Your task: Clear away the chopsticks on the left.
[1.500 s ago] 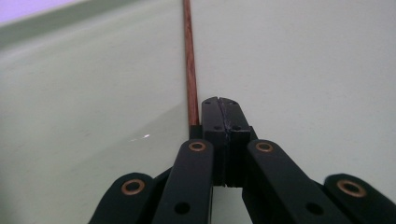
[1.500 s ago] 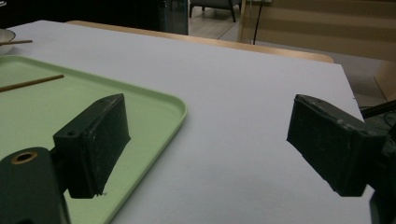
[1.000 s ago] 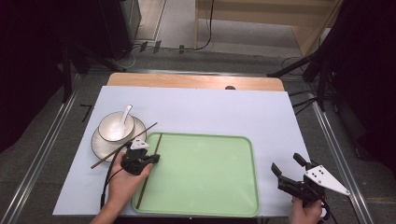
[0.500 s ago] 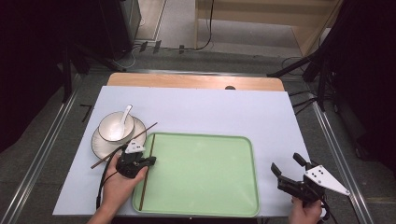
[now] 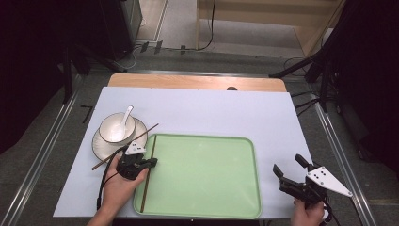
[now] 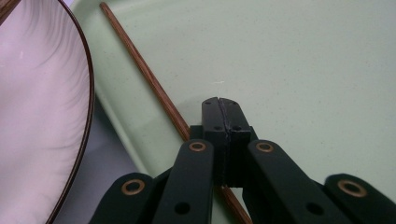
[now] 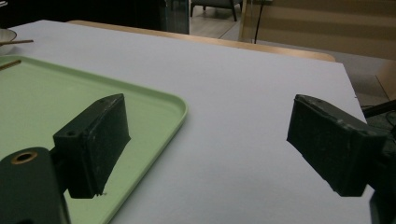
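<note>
2 hand-held black grippers sit at the near edge of a table covered by a pale lilac-white sheet (image 5: 202, 106), seen from above. At the middle of the sheet lies a pale green rectangular plastic tray (image 5: 202, 176) with rounded corners. 1 thin brown wooden chopstick (image 5: 147, 174) lies inside the tray along its left wall, running from 12 o'clock to 6 o'clock. The left gripper (image 5: 151, 163), held in the person's left hand (image 5: 120, 186), hangs over the middle of that chopstick at the tray's 9 o'clock edge; its jaws are pressed fully together with nothing between them. In the left gripper view the closed tips (image 6: 221, 116) are above the green tray floor, with the chopstick (image 6: 144, 79) passing just beside and beneath them, not clamped. At 10 o'clock from the tray, a white round bowl (image 5: 117, 128) stands on a white saucer with a dark rim (image 5: 101, 146), and a white ceramic spoon (image 5: 124, 120) rests in the bowl. 1 second brown wooden chopstick (image 5: 124, 147) lies slanted across the saucer's rim. The right gripper (image 5: 288, 167), in the person's right hand (image 5: 308, 214), sits at 4 o'clock off the tray, well apart from it, over bare sheet. Its jaws stand wide apart and hold nothing, with the tray's corner (image 7: 180, 109) near the left jaw in the right gripper view.
</note>
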A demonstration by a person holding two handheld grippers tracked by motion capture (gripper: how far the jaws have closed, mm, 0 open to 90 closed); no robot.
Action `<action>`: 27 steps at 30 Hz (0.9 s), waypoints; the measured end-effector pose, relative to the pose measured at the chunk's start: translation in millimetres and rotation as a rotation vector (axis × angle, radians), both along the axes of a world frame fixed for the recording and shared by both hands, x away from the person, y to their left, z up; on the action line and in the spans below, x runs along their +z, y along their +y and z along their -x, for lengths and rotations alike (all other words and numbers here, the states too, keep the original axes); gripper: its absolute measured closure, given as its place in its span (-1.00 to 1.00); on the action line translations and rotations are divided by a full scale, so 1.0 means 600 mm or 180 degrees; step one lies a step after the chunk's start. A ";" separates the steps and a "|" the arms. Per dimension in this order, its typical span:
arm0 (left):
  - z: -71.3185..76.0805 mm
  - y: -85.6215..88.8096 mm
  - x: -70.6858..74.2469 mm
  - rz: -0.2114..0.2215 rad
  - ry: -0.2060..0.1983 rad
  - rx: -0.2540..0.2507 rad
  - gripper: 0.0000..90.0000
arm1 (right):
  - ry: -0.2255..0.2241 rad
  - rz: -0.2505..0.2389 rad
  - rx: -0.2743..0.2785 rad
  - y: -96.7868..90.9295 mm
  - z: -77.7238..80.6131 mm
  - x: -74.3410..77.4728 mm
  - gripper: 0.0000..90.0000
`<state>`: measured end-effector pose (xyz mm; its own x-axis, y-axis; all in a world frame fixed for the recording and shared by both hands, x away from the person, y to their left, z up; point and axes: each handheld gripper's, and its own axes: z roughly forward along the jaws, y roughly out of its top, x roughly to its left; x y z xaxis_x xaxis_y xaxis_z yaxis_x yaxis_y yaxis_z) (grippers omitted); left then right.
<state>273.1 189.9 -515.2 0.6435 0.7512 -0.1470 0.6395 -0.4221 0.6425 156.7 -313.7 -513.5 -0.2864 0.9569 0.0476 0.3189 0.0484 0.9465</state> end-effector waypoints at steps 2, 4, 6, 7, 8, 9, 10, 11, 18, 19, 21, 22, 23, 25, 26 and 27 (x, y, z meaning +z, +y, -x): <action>0.001 0.000 0.001 0.0016 -0.0007 -0.0002 1.00 | -0.0003 0.0002 0.0004 0.000 0.000 0.000 -0.72; 0.001 -0.001 0.001 0.0025 -0.0013 -0.0001 1.00 | -0.0002 0.0000 0.0003 0.000 0.000 0.000 -0.72; 0.001 -0.001 0.001 0.0027 -0.0011 -0.0005 1.00 | 0.0002 -0.0002 -0.0003 0.000 0.000 0.000 -0.72; 0.001 -0.001 0.001 0.0024 -0.0009 -0.0008 1.00 | 0.0006 -0.0004 -0.0003 0.000 0.000 0.000 -0.72; 0.001 -0.001 0.001 0.0027 -0.0007 -0.0007 1.00 | 0.0006 -0.0003 -0.0002 0.000 0.000 0.000 -0.72; 0.001 -0.001 0.001 0.0028 -0.0010 -0.0006 1.00 | 0.0008 -0.0006 0.0002 0.001 0.000 0.000 -0.72; 0.001 -0.001 0.001 0.0027 -0.0010 -0.0009 1.00 | 0.0008 -0.0006 0.0004 0.001 -0.001 0.000 -0.72; 0.001 -0.001 0.001 0.0031 -0.0009 -0.0010 1.00 | 0.0004 0.0001 0.0006 0.000 -0.001 -0.001 -0.72; 0.001 0.001 0.003 0.0035 -0.0017 -0.0015 1.00 | 0.0007 -0.0008 -0.0003 0.000 -0.001 0.000 -0.72; 0.001 0.002 0.003 0.0047 -0.0019 -0.0014 1.00 | 0.0001 -0.0005 -0.0003 0.000 -0.001 0.000 -0.72; 0.001 0.005 0.007 0.0045 -0.0040 -0.0023 1.00 | 0.0001 -0.0004 -0.0003 0.000 -0.001 0.000 -0.72; 0.002 0.009 0.010 0.0077 -0.0063 -0.0046 0.97 | 0.0001 0.0000 0.0001 -0.001 -0.001 0.000 -0.72; 0.002 0.012 0.013 0.0090 -0.0082 -0.0065 0.93 | 0.0001 -0.0004 -0.0002 0.000 0.000 0.000 -0.72; 0.003 0.023 0.022 0.0157 -0.0146 -0.0134 0.84 | 0.0000 -0.0003 -0.0001 -0.001 0.000 0.000 -0.72; 0.004 0.029 0.026 0.0176 -0.0188 -0.0191 0.77 | -0.0004 -0.0008 0.0005 -0.001 0.000 0.000 -0.72; 0.005 0.032 0.029 0.0205 -0.0223 -0.0256 0.66 | -0.0001 -0.0016 0.0006 -0.001 0.000 0.000 -0.72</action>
<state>270.1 209.4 -497.8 0.7116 0.6873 -0.1460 0.5579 -0.4265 0.7119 156.5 -314.6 -513.7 -0.2882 0.9561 0.0522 0.3184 0.0443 0.9469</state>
